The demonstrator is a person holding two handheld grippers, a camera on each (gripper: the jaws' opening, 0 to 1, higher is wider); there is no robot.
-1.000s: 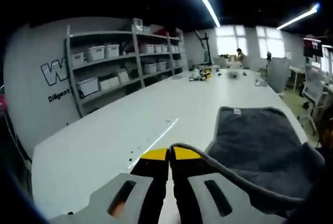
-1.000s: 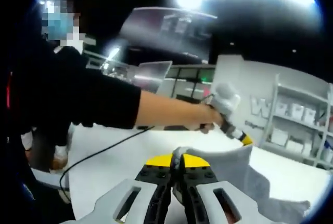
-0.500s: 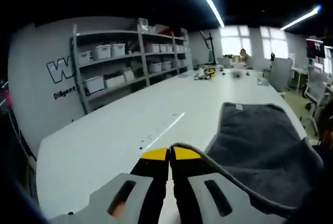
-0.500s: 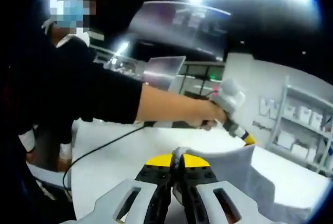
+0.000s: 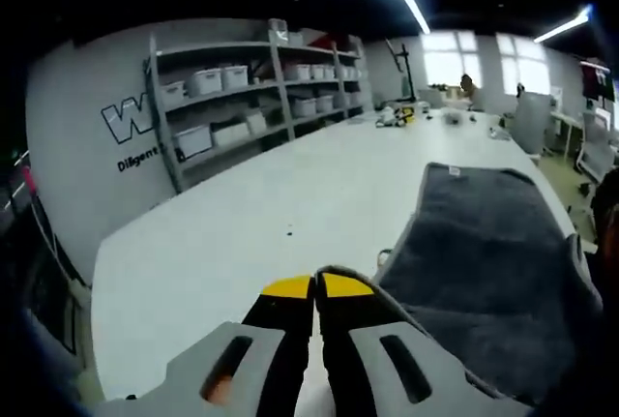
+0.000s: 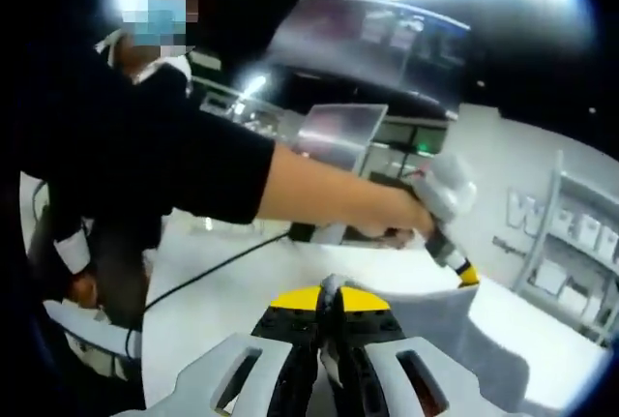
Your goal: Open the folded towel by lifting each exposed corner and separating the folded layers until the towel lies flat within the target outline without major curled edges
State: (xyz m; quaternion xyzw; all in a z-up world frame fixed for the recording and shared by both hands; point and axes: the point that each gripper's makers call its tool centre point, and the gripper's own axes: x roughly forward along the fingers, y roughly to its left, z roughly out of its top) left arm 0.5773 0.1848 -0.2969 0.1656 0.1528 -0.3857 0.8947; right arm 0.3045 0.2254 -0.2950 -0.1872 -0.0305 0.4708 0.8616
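Above a long white table (image 5: pixel 290 204), two grippers each pinch an edge of a dark grey terry towel (image 5: pixel 484 262).

Left gripper (image 5: pixel 316 286): its yellow-tipped black jaws are closed on the towel's near corner, the cloth spreading out to the right over the tabletop. Right gripper (image 6: pixel 334 298): jaws pressed together on a raised fold of the towel. Seen from the right gripper view, a person's hand (image 6: pixel 411 219) holds the left gripper, its yellow tip at the towel's upper edge. Grey shelving with white storage bins (image 5: pixel 251 98) lines the wall.
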